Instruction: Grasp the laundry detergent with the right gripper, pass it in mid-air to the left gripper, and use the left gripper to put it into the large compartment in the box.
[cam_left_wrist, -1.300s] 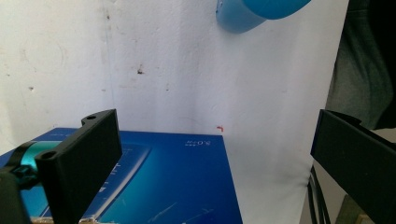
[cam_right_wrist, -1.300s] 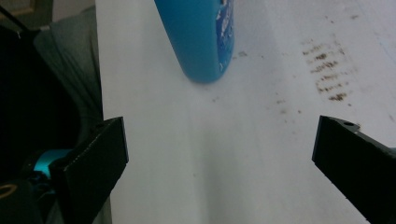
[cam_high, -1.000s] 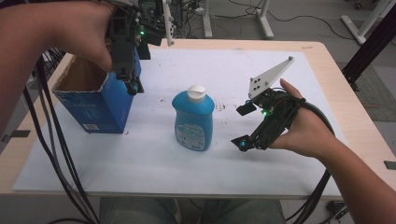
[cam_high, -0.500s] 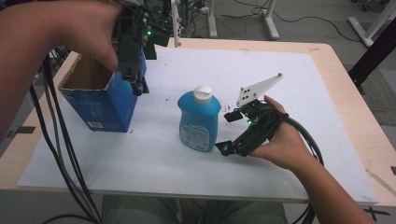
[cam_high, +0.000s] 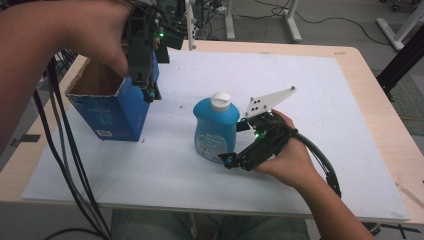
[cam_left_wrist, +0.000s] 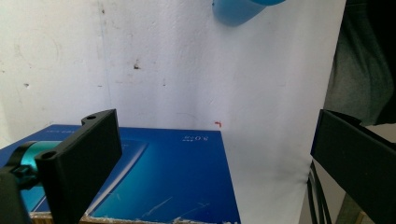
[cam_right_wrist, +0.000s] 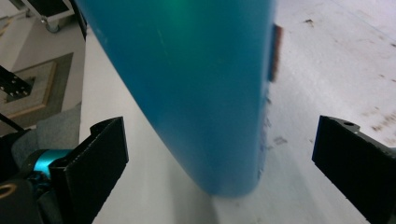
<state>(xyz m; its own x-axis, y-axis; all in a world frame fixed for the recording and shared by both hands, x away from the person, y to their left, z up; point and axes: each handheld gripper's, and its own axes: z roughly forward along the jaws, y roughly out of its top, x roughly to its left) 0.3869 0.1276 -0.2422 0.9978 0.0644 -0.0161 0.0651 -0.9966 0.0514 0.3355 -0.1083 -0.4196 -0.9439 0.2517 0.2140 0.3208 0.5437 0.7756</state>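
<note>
Tipping is what I am watching for: I am bringing the right gripper in low beside the blue bottle, jaws wide around its base, and a nudge could topple it. Left of the bottle, my left gripper is hovering wide-jawed over the open blue box.

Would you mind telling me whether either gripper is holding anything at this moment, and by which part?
Nothing is held: the right gripper is open around the bottle; the left gripper is open over the box.

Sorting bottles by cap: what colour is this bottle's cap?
White, on a blue bottle; the cap shows best in the high view.
</note>
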